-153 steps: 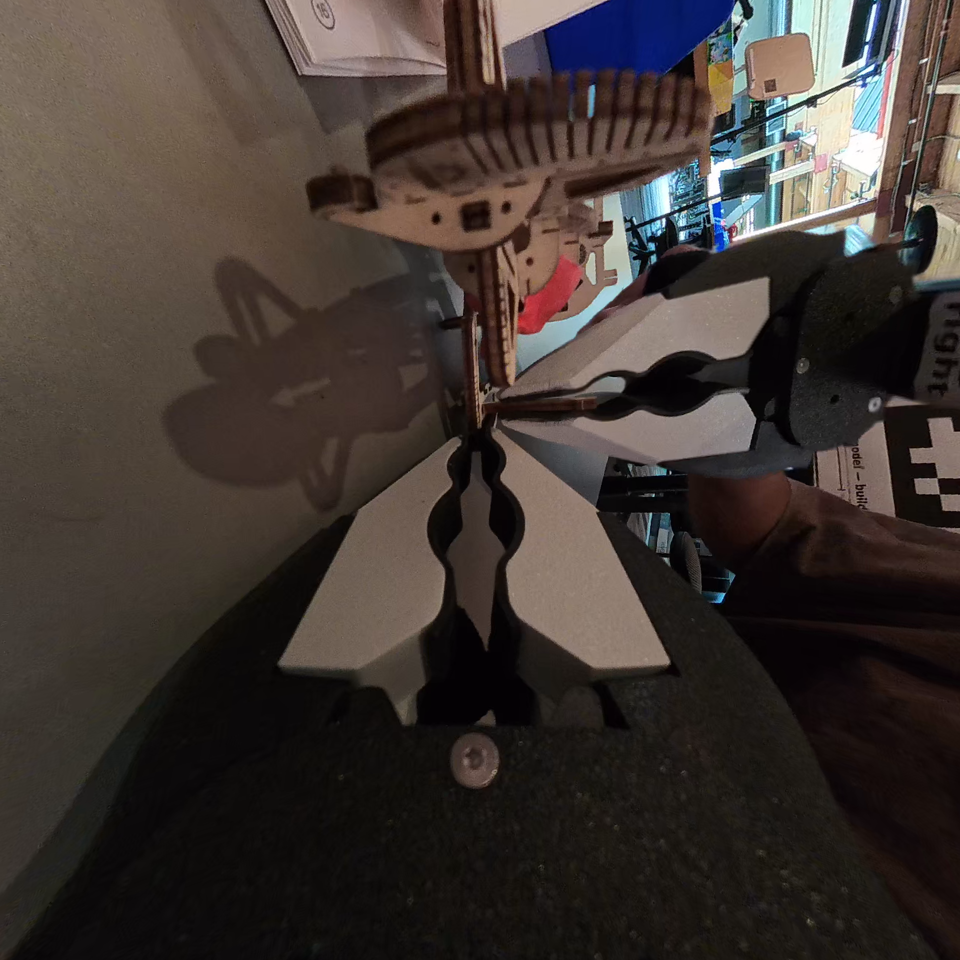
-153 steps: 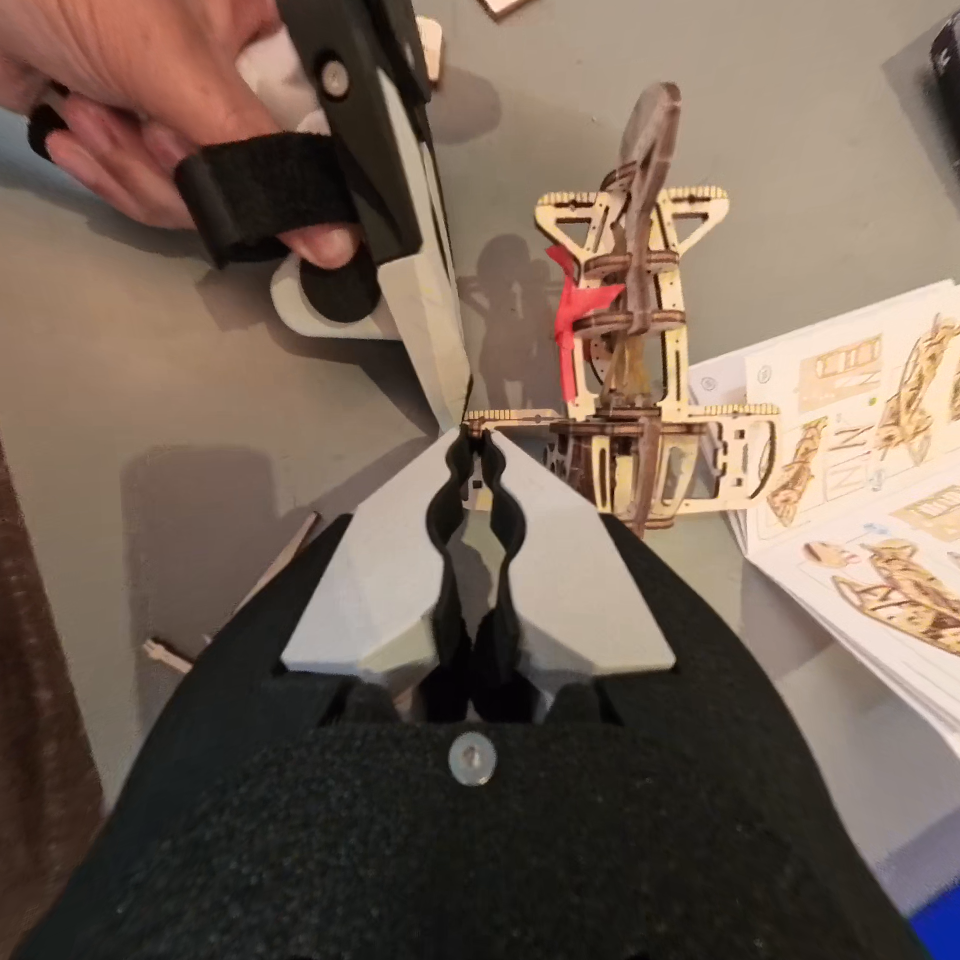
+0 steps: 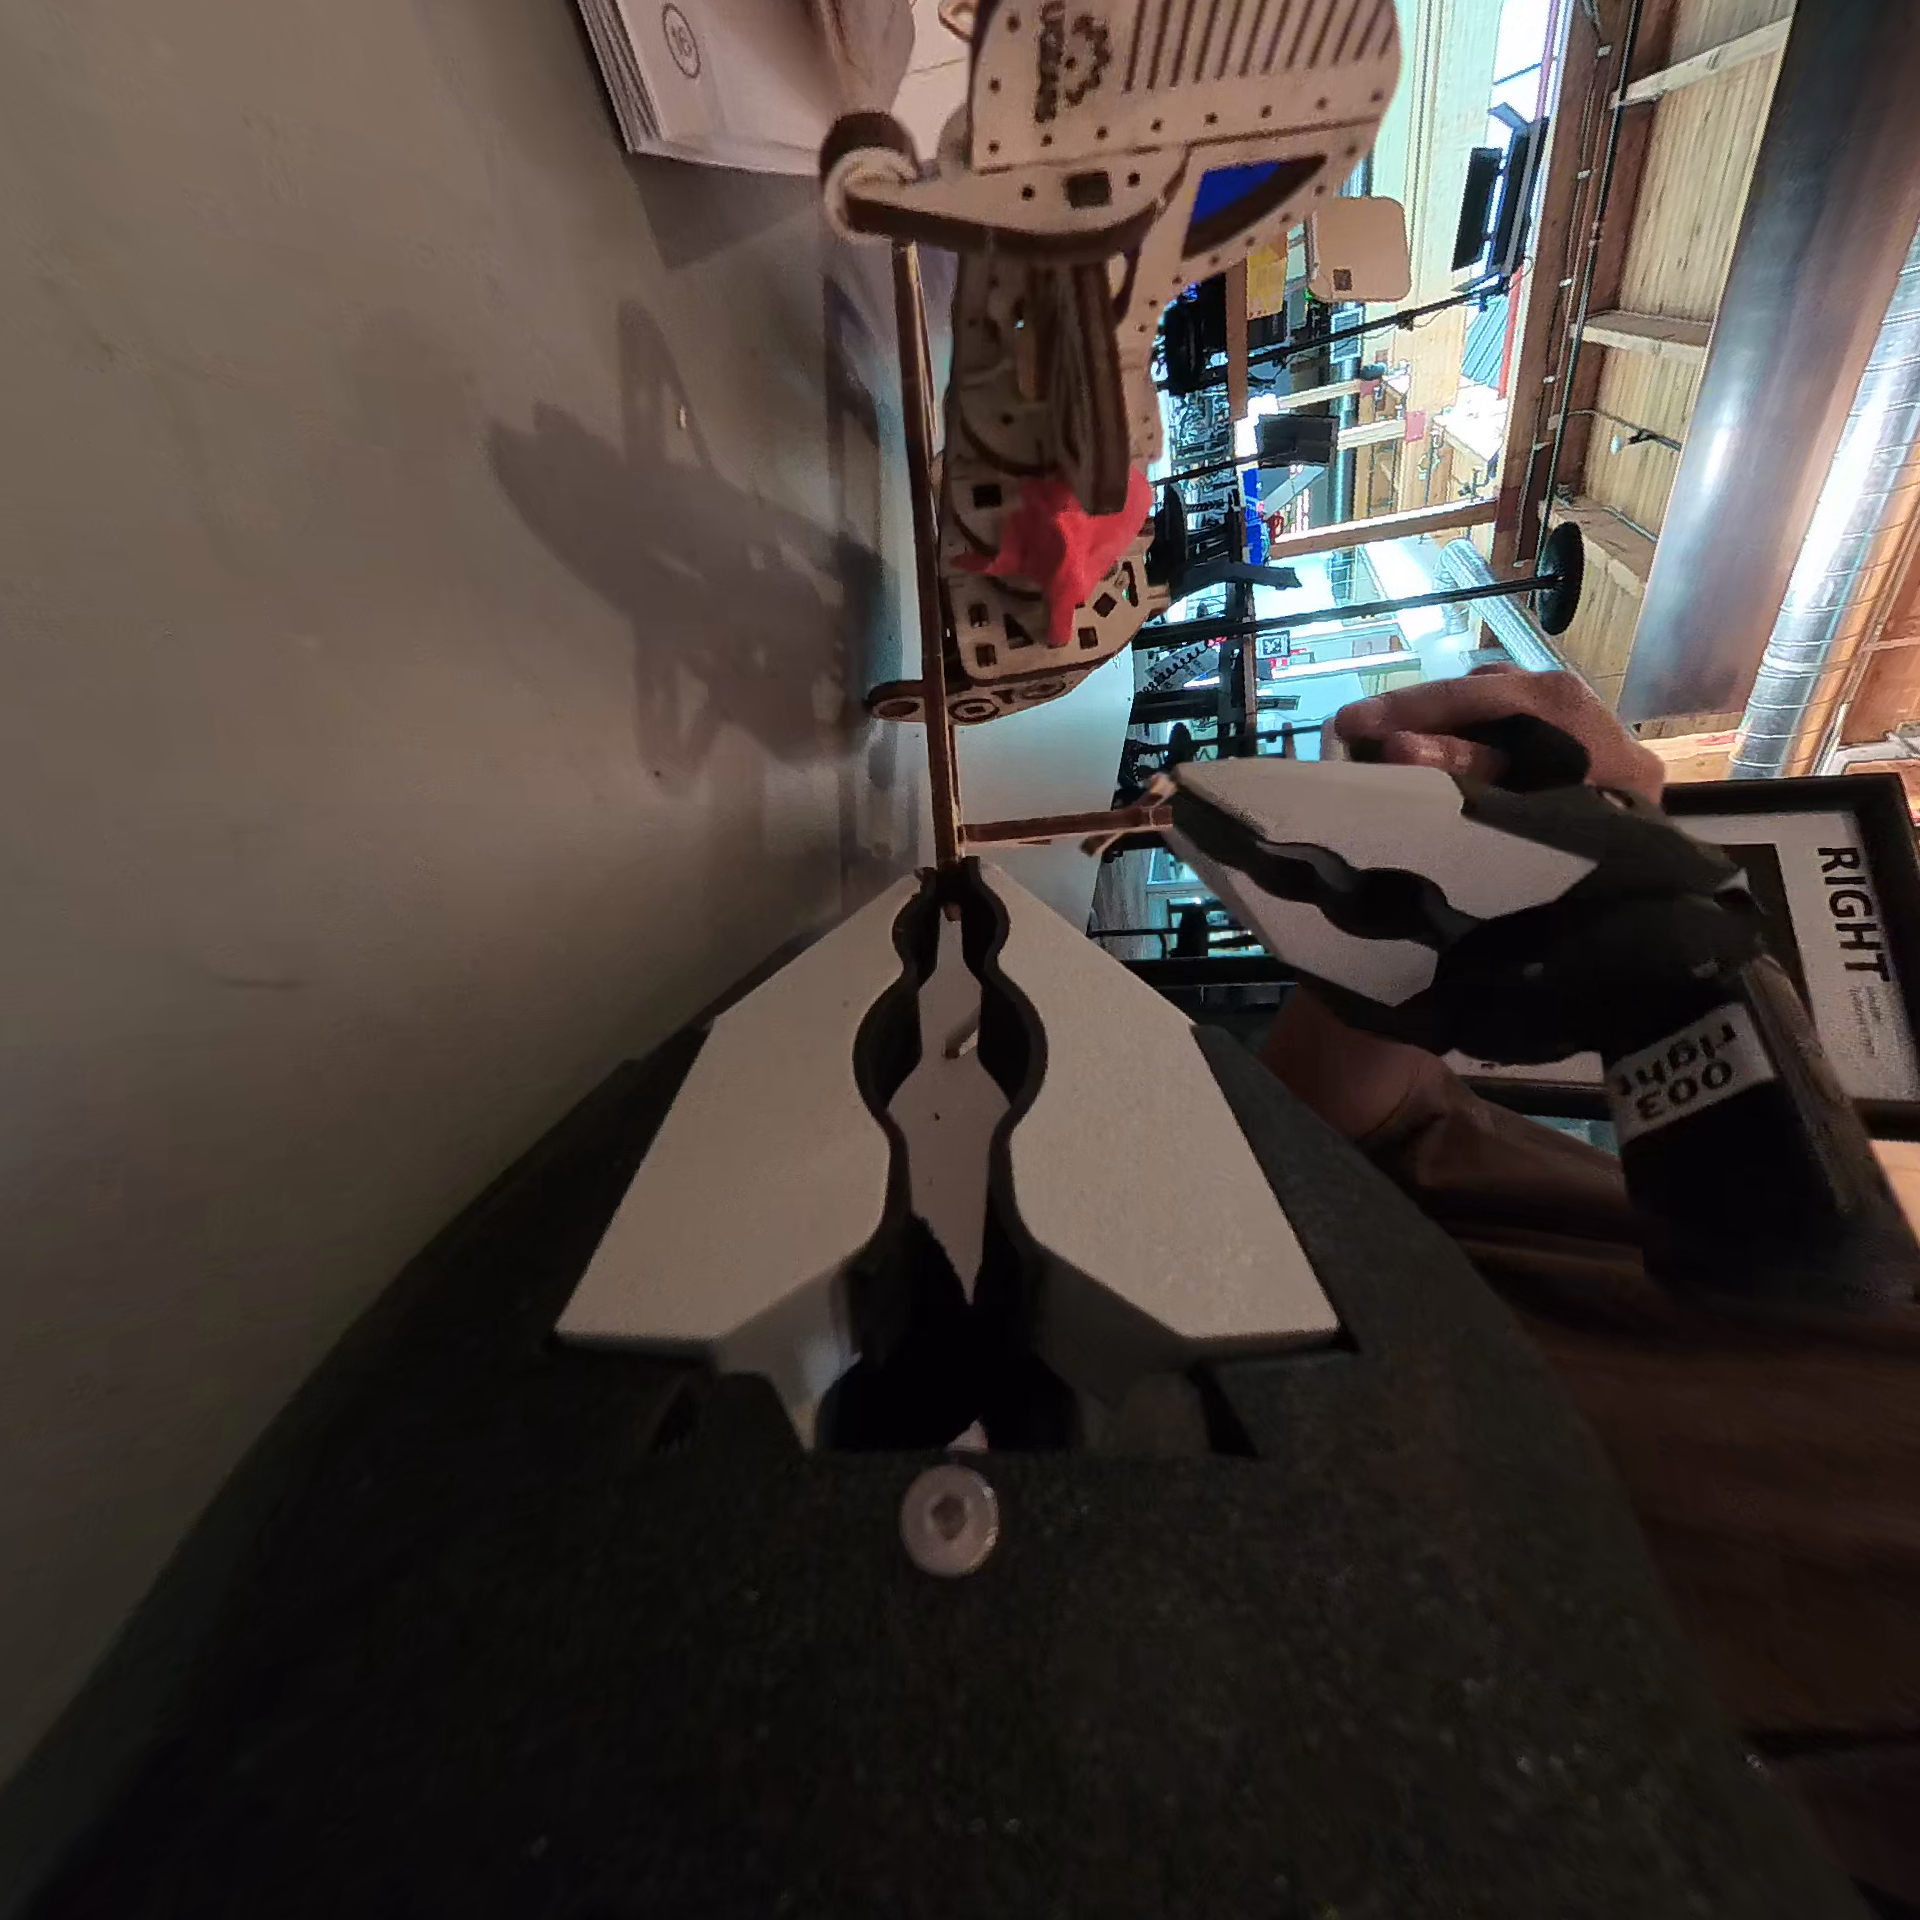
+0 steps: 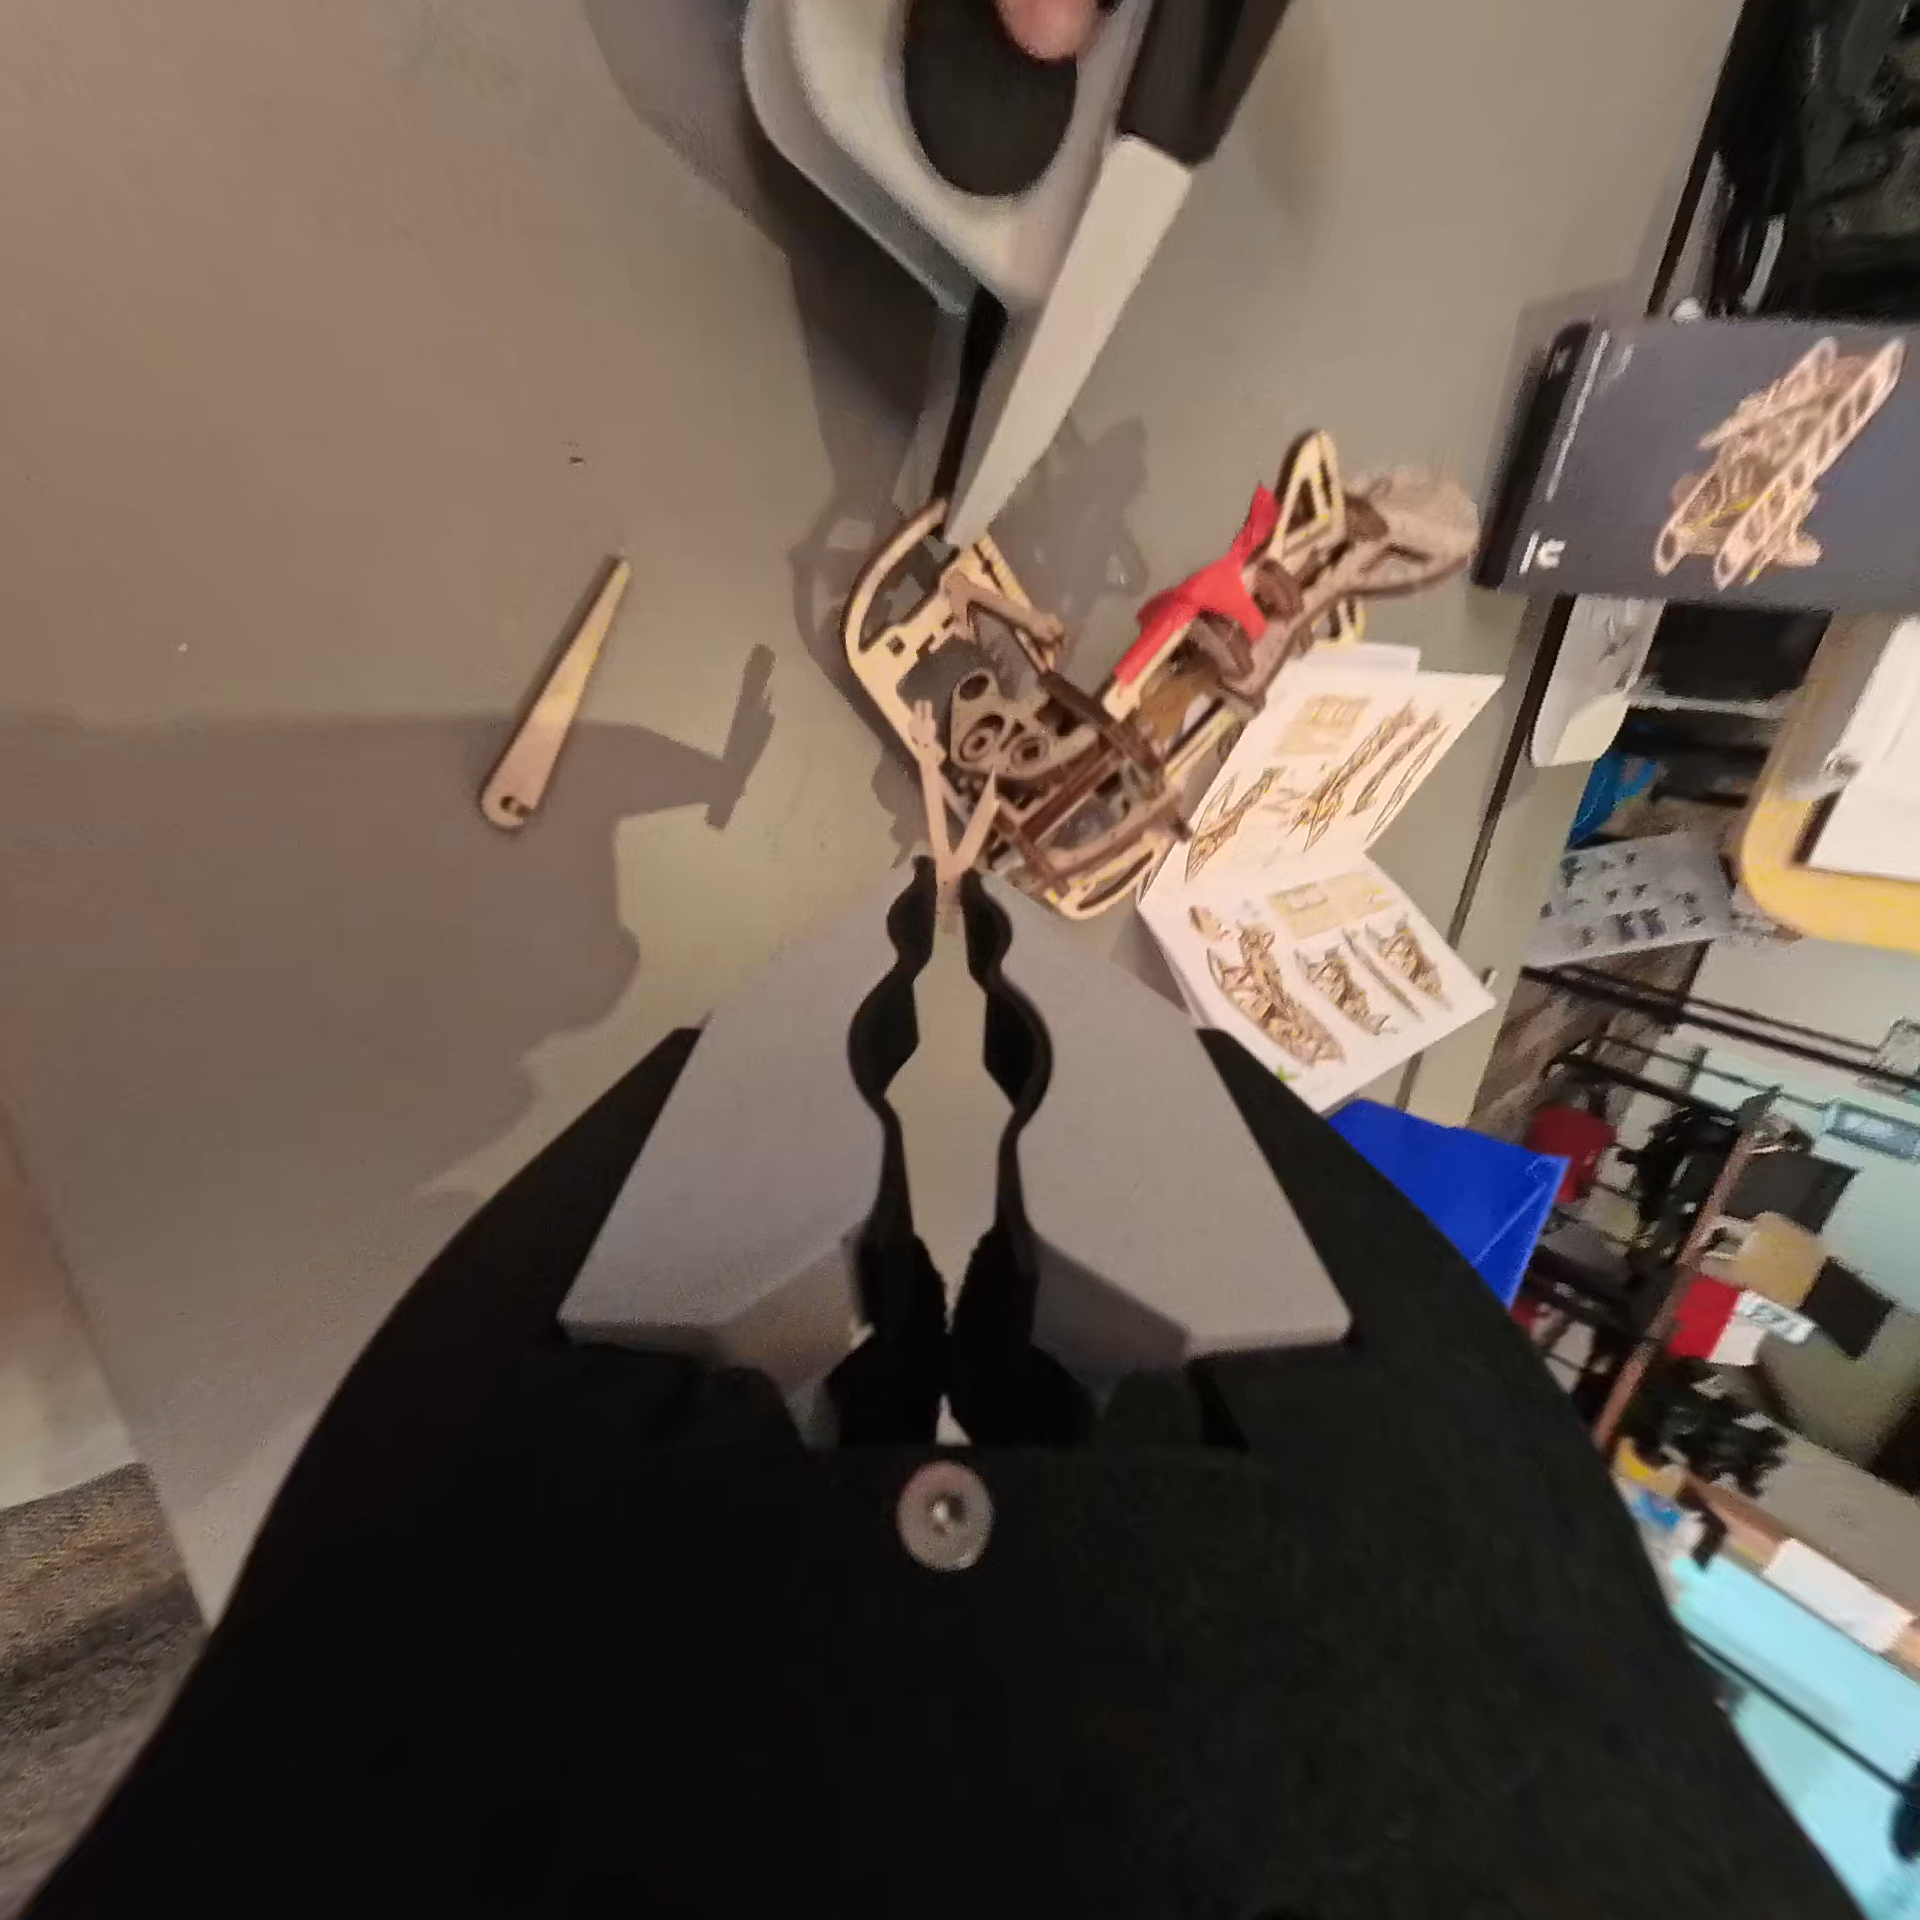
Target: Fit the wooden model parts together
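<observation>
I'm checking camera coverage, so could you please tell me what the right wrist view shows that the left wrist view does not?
Only the right wrist view shows the loose wooden wedge lying on the table, the dark box and the open pages of the instruction booklet.

Only the left wrist view shows the hand on the right gripper.

Both show the wooden model with its red piece, the left gripper shut on the model's edge, and the right gripper shut on a thin wooden part.

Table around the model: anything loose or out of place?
One tapered wooden part lies alone on the grey table, apart from the wooden model both grippers hold. Nothing looks broken or spilled.
</observation>
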The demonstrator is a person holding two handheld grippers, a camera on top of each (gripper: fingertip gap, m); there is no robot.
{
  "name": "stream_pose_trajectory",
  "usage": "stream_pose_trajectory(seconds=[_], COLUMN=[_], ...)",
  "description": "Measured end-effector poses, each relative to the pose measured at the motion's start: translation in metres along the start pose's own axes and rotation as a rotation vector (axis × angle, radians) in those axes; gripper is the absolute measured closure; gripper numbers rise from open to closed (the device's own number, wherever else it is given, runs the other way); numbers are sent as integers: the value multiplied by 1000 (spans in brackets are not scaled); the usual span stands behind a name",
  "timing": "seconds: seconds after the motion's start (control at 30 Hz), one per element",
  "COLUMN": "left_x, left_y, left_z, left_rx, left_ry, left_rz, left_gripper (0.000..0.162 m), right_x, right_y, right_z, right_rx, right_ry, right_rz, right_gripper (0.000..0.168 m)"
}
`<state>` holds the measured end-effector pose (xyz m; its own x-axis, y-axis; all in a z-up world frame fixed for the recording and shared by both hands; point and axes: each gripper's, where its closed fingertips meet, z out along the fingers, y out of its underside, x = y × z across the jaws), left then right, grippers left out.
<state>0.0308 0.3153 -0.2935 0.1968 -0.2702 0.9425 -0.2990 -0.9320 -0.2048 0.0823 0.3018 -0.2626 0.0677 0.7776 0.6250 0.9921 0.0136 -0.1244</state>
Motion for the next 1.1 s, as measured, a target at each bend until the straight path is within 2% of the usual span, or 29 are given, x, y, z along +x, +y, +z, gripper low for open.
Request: stream_pose_trajectory(seconds=[0.37,0.73,1.1], left_x=[-1,-1,-1], left_y=[-2,-3,-4], left_z=[-1,0,-1], left_rx=[12,16,20], left_ry=[-3,-7,-12], left_rz=[-4,0,1], left_gripper=[162,162,162], right_x=[-2,3,5], right_y=[3,-17,-12], right_z=[22,20,27], right_rx=[-184,-253,-328], right_ry=[7,6,-23], right_rz=[-290,-429,-476], right_gripper=[165,164,164])
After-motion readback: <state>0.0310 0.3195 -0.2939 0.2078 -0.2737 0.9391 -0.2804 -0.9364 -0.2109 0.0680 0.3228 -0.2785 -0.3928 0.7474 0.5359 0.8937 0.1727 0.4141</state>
